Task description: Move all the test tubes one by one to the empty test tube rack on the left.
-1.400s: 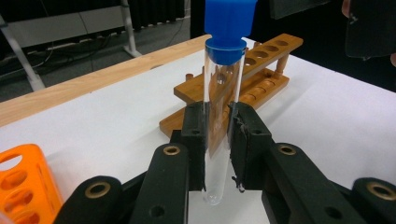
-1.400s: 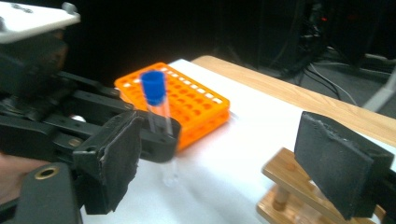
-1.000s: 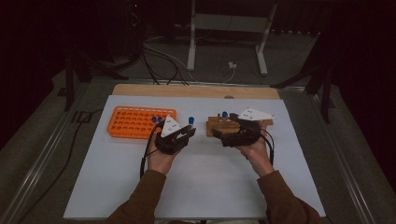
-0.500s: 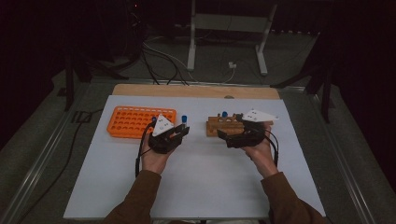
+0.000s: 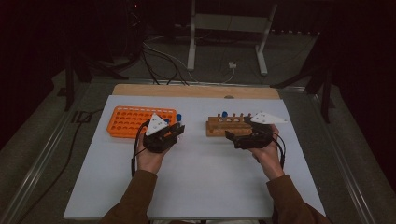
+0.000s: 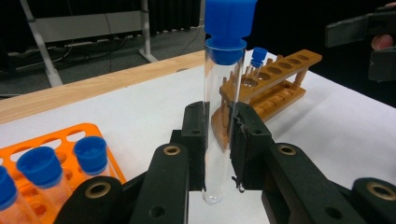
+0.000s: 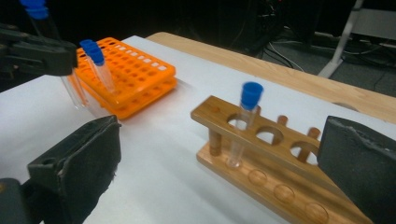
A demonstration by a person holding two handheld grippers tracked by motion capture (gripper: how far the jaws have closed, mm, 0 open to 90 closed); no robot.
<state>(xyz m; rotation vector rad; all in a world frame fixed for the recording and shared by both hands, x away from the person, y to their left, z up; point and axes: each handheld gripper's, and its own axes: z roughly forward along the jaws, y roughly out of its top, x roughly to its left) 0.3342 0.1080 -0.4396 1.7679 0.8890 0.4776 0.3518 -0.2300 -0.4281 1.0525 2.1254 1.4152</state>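
At the centre of the left gripper view, the left gripper (image 6: 218,154) clamps a blue-capped test tube (image 6: 223,107) upright, presumably bound for the wooden rack (image 6: 268,88) at upper right, while the right gripper (image 7: 219,172) gapes empty around that rack.

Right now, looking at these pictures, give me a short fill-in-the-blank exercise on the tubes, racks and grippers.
1. The left gripper is shut on a clear tube with a ____ cap.
2. The wooden rack holds ____ tube.
3. The right gripper has its jaws ____, with nothing between them.
4. The plastic rack is ____ in colour.

Missing words: blue; one; open; orange
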